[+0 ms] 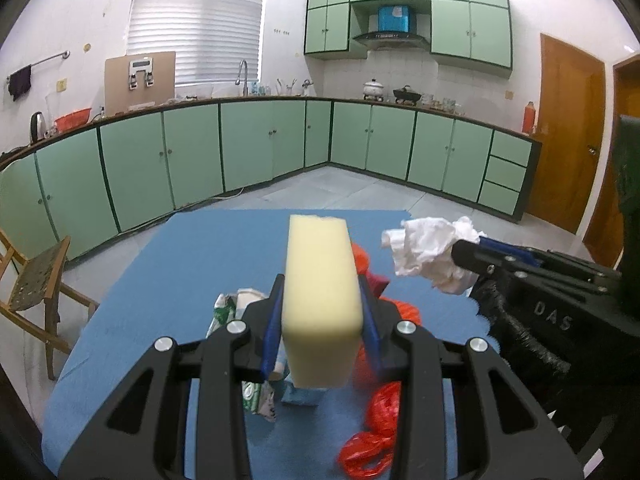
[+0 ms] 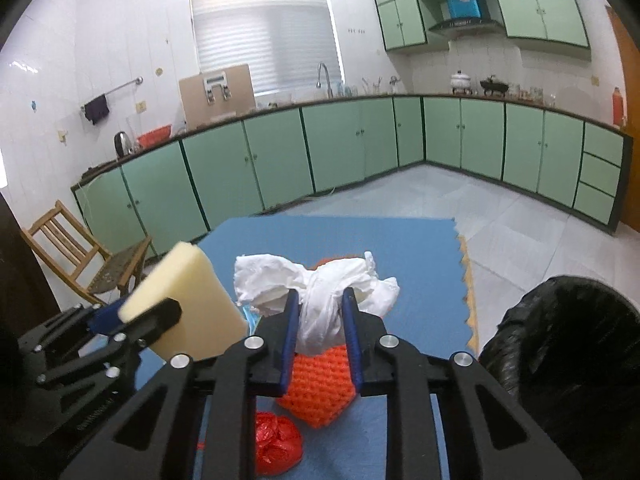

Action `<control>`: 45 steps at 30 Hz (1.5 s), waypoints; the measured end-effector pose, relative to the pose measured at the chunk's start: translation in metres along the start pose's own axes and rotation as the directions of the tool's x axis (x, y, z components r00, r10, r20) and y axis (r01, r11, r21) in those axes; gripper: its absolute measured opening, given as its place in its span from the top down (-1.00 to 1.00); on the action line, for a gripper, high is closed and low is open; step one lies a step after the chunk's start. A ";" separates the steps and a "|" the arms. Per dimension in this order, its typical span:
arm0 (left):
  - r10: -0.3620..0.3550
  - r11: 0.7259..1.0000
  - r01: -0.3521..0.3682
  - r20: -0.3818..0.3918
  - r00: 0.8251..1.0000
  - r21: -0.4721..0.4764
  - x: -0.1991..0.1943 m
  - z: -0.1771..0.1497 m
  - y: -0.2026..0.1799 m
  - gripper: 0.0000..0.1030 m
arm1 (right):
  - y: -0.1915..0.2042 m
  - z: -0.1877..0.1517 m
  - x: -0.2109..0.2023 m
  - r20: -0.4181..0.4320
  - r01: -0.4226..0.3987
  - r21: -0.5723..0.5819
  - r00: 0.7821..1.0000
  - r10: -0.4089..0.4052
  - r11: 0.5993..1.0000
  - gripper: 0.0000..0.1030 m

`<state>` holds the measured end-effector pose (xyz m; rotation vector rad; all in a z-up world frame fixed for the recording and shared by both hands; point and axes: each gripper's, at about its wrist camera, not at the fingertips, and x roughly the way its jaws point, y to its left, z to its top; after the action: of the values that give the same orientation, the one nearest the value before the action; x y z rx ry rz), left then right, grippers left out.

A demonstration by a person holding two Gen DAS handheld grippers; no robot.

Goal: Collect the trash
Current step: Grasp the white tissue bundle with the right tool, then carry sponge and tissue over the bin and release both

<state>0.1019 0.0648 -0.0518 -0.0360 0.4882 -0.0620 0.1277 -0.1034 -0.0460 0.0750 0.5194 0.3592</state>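
My left gripper (image 1: 320,312) is shut on a pale yellow sponge block (image 1: 320,280) and holds it above the blue mat (image 1: 160,280). The block also shows at the left of the right wrist view (image 2: 188,304). My right gripper (image 2: 320,312) is shut on a crumpled white tissue (image 2: 316,292), also seen at the right of the left wrist view (image 1: 432,252). Under the grippers on the mat lie a red plastic bag (image 1: 376,432), a green-and-white wrapper (image 1: 224,312), an orange foam net (image 2: 320,384) and a small red bag (image 2: 276,444).
A black trash bag (image 2: 568,344) stands open at the right, off the mat's edge. A wooden chair (image 2: 80,256) stands at the left. Green kitchen cabinets (image 1: 260,144) line the far walls beyond a grey tiled floor (image 2: 500,216).
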 end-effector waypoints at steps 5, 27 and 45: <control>-0.026 1.000 0.025 0.032 0.999 0.005 -0.011 0.010 -0.012 0.37 | -0.005 0.014 -0.020 0.038 0.010 0.000 0.999 -0.010 1.000 0.58; -0.193 0.979 0.185 0.094 0.977 0.090 -0.016 0.031 -0.107 0.37 | -0.077 0.028 -0.100 0.157 0.180 0.076 0.969 -0.190 0.981 0.60; -0.363 0.918 0.353 0.026 0.931 0.179 0.019 0.017 -0.228 0.37 | -0.185 -0.005 -0.146 0.109 0.361 0.180 0.917 -0.383 0.915 0.60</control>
<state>0.1152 -0.1639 -0.0343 0.0420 0.4108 -0.4628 0.0659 -0.3286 -0.0114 0.1497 0.4085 -0.0632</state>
